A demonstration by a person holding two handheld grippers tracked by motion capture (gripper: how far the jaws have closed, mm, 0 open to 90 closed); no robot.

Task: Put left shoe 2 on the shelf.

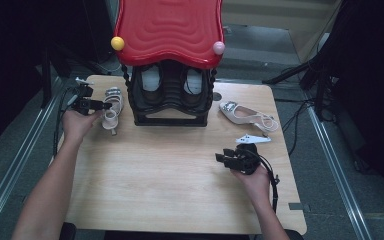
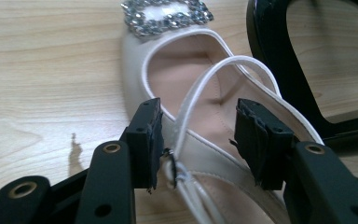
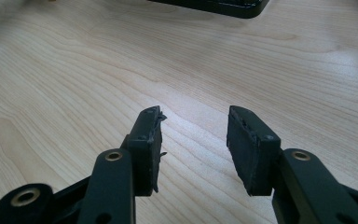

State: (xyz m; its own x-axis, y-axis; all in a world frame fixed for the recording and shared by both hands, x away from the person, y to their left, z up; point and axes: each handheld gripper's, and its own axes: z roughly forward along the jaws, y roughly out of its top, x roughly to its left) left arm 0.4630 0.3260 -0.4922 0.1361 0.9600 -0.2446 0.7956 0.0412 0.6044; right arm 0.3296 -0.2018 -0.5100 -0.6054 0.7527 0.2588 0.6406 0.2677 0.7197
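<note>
Shoe in hand: your left gripper [image 2: 196, 140] straddles the heel end of a cream slingback shoe [image 2: 186, 93], seen left of centre in the high view [image 1: 112, 106], just beside the black shoe rack [image 1: 170, 97].
Left jaws: open wide; the pads stand either side of the heel strap [image 2: 200, 88], clamping nothing.
Right gripper [image 1: 230, 159]: lower right of the high view, jaws parted over bare table [image 3: 74, 70], holding nothing.
Handling: you should find the shoe light; upper soft, sole stiffer, strap thin and floppy, buckle [image 2: 165, 16] likely delicate.
Where to grip: take the side wall near the heel, not the strap.
Second shoe [image 1: 247, 116]: right of the rack, well apart.
</note>
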